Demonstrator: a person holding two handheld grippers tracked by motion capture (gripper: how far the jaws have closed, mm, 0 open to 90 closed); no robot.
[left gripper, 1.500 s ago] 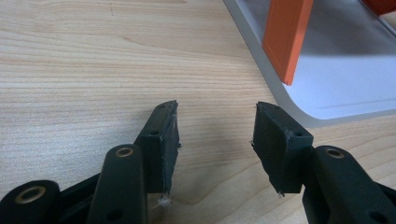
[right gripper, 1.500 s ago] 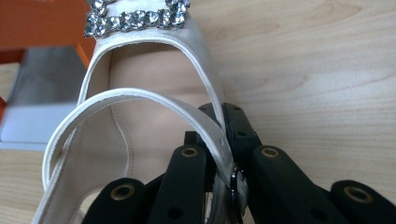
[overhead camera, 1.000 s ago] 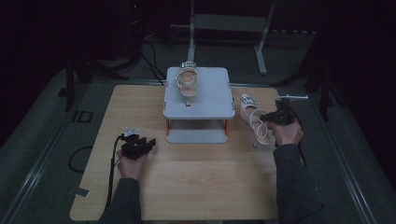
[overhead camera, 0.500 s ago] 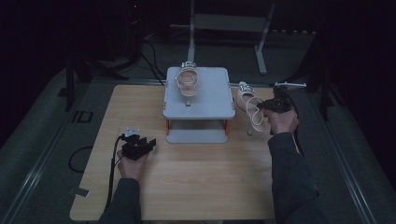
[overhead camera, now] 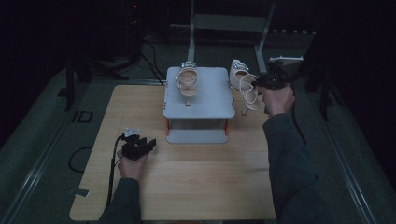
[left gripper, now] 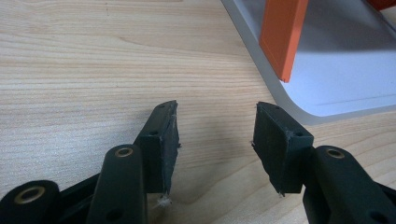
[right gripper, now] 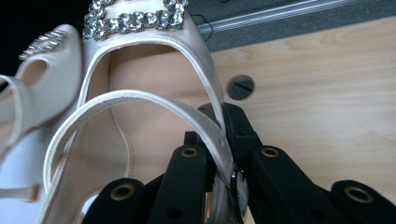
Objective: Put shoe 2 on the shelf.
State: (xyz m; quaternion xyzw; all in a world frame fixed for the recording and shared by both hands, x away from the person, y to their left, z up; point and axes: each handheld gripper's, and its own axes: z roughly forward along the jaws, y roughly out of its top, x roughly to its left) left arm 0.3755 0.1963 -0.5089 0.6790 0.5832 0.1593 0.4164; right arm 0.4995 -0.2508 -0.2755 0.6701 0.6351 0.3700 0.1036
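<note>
A cream high-heeled sandal (overhead camera: 187, 84) with a jewelled toe lies on top of the grey stand (overhead camera: 210, 105) with orange legs. My right gripper (overhead camera: 258, 84) holds the matching sandal (overhead camera: 245, 84) in the air beside the stand's right edge. In the right gripper view my right gripper (right gripper: 219, 154) is shut on the side rim and strap of that sandal (right gripper: 154, 93), with the other sandal (right gripper: 42, 79) at the left. My left gripper (overhead camera: 147, 143) rests on the table at the front left. In its own view my left gripper (left gripper: 215, 135) is open with bare wood between its fingers.
The wooden table (overhead camera: 196, 186) has free room in front of the stand. The stand's lower shelf (left gripper: 345, 74) and an orange leg (left gripper: 282, 37) lie close ahead of my left gripper. Dark floor, cables and a metal frame (overhead camera: 229, 23) lie behind the table.
My right gripper has lifted the sandal off the table and carried it up and back beside the stand's top. My left gripper has stayed still.
</note>
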